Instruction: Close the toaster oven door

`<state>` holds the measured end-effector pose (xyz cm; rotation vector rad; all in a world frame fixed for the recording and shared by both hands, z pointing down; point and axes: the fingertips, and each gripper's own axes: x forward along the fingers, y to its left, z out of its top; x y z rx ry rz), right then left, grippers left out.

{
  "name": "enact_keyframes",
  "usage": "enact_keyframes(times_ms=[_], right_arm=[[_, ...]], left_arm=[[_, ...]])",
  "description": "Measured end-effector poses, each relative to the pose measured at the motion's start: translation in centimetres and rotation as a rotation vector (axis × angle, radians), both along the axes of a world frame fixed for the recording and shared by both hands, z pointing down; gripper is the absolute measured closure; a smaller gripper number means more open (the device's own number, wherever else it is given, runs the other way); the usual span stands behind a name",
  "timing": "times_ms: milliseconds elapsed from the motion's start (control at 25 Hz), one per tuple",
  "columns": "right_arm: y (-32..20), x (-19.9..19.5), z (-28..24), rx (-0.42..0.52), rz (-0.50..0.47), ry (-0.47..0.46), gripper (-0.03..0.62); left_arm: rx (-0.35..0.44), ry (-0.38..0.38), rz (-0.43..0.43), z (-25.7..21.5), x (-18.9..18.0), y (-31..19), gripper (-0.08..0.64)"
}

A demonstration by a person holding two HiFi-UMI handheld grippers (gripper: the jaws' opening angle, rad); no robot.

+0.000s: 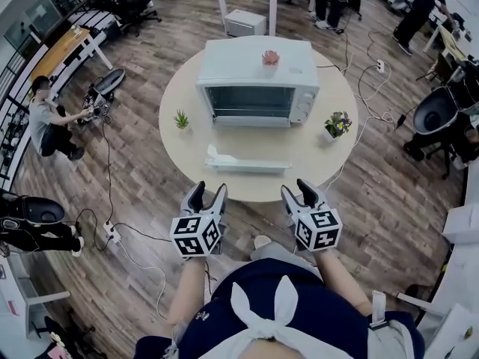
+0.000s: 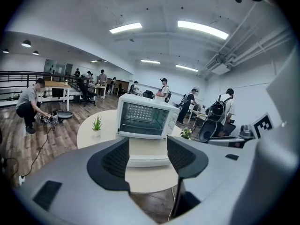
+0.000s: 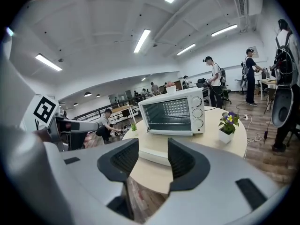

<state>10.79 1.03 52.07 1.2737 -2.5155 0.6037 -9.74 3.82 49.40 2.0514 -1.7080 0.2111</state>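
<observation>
A white toaster oven (image 1: 258,77) stands at the middle of a round table (image 1: 322,163). Its front shows the dark cavity, and a low white lip that looks like the folded-down door (image 1: 251,120) runs along the bottom. The oven (image 2: 143,117) faces both cameras, and the oven (image 3: 173,111) shows its knobs on the right. My left gripper (image 1: 207,194) and right gripper (image 1: 303,192) hover side by side just short of the table's near edge. Both point at the oven. The left gripper (image 2: 147,146) and right gripper (image 3: 153,149) stand open with nothing between their jaws.
A long flat white thing (image 1: 247,161) lies on the table between the oven and the near edge. A small green plant (image 1: 181,120) stands at the left, a flowering pot (image 1: 337,125) at the right, a pink item (image 1: 270,57) on the oven. Cables and a power strip (image 1: 112,234) lie on the floor.
</observation>
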Motion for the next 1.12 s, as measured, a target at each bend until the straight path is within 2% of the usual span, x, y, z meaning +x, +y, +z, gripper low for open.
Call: enact_keyframes(times_ms=[200, 480, 840, 1120], right_arm=[[-1.8, 1.2, 1.9, -0.037, -0.033, 0.023, 0.408], [-3.5, 1.2, 5.9, -0.094, -0.068, 0.071, 0.408], [-5.4, 1.2, 8.8, -0.14, -0.021, 0.092, 0.422], [-6.8, 1.0, 11.7, -0.207, 0.045, 0.138, 0.419]], left_arm=[[-0.039, -0.007, -0.075, 1.9, -1.0, -1.9, 0.316], [-0.099, -0.035, -0.106, 4.7, -1.4, -2.9, 0.316], [-0.183, -0.056, -0.092, 8.7, -2.5, -4.1, 0.316], [-0.263, -0.069, -0.042, 12.2, -2.9, -5.9, 0.316]])
